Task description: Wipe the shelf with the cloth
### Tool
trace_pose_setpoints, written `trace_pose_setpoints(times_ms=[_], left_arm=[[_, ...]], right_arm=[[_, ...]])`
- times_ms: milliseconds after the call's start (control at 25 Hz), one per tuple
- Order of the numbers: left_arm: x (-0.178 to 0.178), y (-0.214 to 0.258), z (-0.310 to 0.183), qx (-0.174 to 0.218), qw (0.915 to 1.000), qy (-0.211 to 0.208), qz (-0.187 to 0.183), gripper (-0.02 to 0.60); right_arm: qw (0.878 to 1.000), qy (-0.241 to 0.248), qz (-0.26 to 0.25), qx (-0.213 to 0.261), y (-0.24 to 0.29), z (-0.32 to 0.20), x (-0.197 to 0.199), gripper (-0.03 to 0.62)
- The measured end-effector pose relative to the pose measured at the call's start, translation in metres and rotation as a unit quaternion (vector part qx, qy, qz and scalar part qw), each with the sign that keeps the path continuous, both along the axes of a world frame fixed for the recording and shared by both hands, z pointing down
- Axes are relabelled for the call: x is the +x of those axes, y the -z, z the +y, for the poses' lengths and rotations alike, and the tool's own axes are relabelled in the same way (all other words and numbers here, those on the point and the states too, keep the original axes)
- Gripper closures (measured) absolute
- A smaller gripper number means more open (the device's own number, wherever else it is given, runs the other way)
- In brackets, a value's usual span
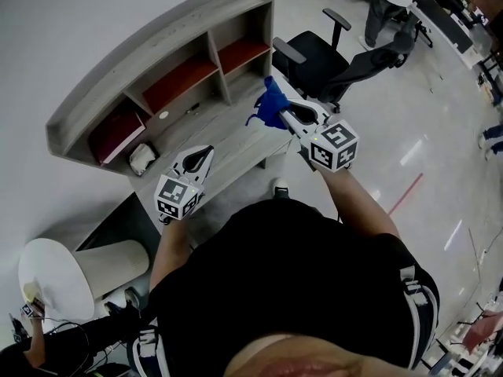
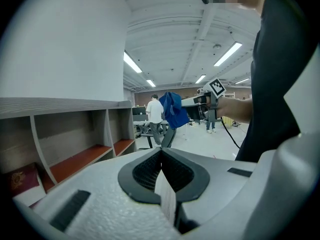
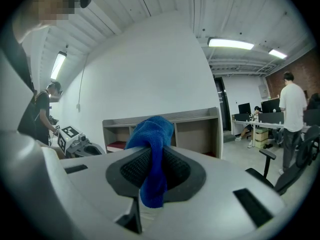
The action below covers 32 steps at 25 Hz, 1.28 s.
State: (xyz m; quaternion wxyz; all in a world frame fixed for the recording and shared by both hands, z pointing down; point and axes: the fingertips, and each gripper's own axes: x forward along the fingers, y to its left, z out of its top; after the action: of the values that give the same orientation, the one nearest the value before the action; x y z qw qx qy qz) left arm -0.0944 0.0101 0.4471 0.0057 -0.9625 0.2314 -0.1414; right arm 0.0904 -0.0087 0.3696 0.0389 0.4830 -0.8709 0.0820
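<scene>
Right gripper [image 1: 281,113] with blue cloth [image 3: 150,129]

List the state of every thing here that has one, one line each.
cloth: bunched, clamped in the right gripper's jaws, held in the air clear of the shelf.
right gripper: shut on the cloth.
left gripper: shut, empty.
shelf: upright, neither gripper touching it.
red book: closed, in the shelf's leftmost compartment.
office chair: unoccupied.

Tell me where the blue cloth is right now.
The blue cloth is clamped in the right gripper, right of centre in the head view. It is held in the air just in front of the right-hand end of the shelf.
</scene>
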Motion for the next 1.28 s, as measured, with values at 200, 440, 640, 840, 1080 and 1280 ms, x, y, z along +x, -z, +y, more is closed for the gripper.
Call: trace_pose_setpoints(times_ms=[200, 440, 640, 840, 1080, 1280], left_arm=[[0.012, -0.003, -0.015, -0.001, 1.0000, -0.007, 0.000, 0.565], [0.022, -0.005, -0.033, -0.005, 0.9998, -0.015, -0.012, 0.565], [0.031, 0.002, -0.054, 0.004, 0.9998, -0.015, -0.012, 0.565], [0.032, -0.004, -0.063, 0.003, 0.9997, -0.015, -0.021, 0.565], [0.032, -0.011, -0.074, -0.008, 0.9996, -0.008, -0.024, 0.565], [0.038, -0.012, -0.081, -0.009, 0.9996, -0.003, -0.026, 0.565]], right_arm=[[1.000, -0.002, 0.003, -0.005, -0.003, -0.013, 0.008, 0.536], [1.000, 0.001, -0.003, -0.009, -0.009, -0.035, 0.011, 0.536], [1.000, 0.008, -0.005, -0.013, -0.011, -0.057, 0.014, 0.536], [1.000, 0.022, -0.004, -0.018, -0.020, -0.074, 0.007, 0.536], [0.999, 0.039, -0.009, -0.018, -0.018, -0.092, 0.000, 0.536], [0.998, 0.053, -0.012, -0.021, -0.019, -0.109, 0.000, 0.536]])
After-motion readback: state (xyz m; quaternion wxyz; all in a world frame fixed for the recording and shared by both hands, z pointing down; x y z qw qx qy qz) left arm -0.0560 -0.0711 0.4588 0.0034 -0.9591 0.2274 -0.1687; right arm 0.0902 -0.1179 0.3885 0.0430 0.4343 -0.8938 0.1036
